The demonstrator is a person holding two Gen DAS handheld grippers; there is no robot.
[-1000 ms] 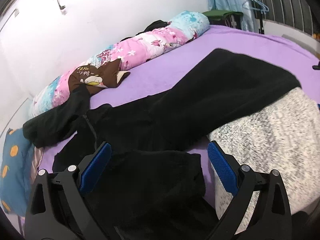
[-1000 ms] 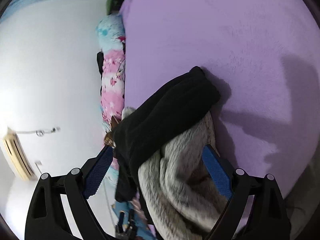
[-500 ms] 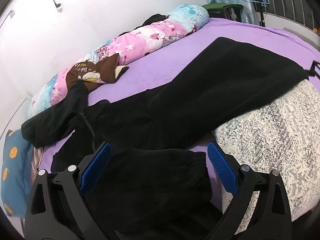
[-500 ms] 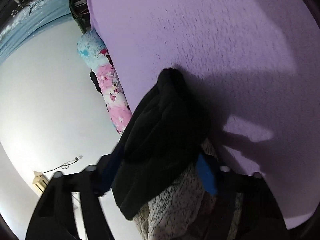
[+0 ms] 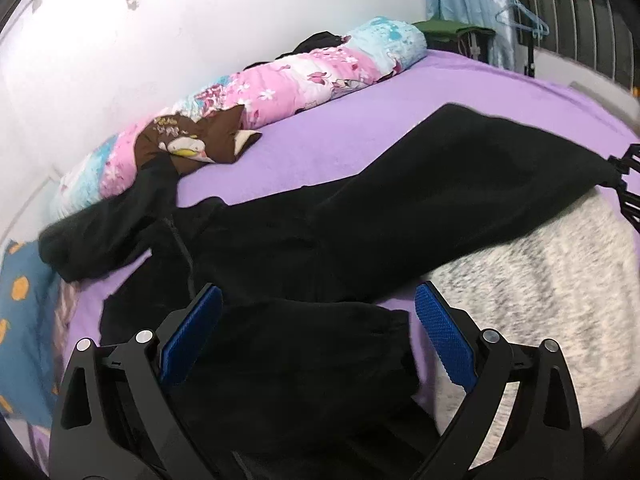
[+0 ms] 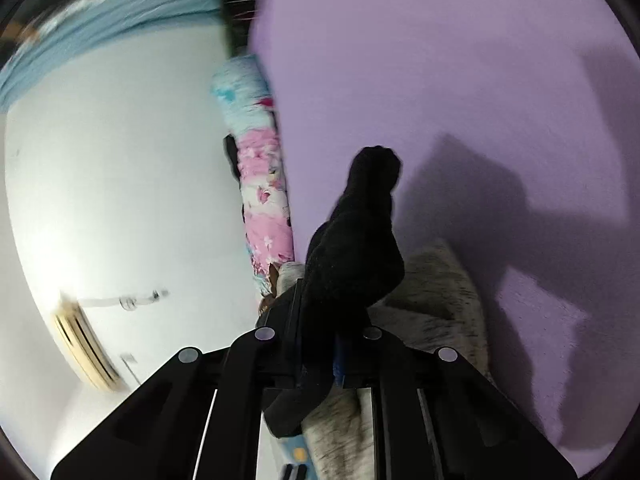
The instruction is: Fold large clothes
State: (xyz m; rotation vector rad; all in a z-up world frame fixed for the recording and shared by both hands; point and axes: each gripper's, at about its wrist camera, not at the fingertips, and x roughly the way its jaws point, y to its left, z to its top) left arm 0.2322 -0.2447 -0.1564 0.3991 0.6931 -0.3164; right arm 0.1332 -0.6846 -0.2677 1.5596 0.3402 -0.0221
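One black garment (image 5: pixel 400 216): right fingers (image 6: pixel 320 344) just closed on it; left fingers (image 5: pixel 316 332) wide.

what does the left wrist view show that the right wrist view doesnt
Only the left wrist view: the left gripper, open, above a black cuff, the whole black garment spread out, and a blue hanger.

Only the right wrist view: the right gripper, jaws just closed, pinching a black corner of that garment.

Both: the purple bed, floral bolster and grey fleece lining.
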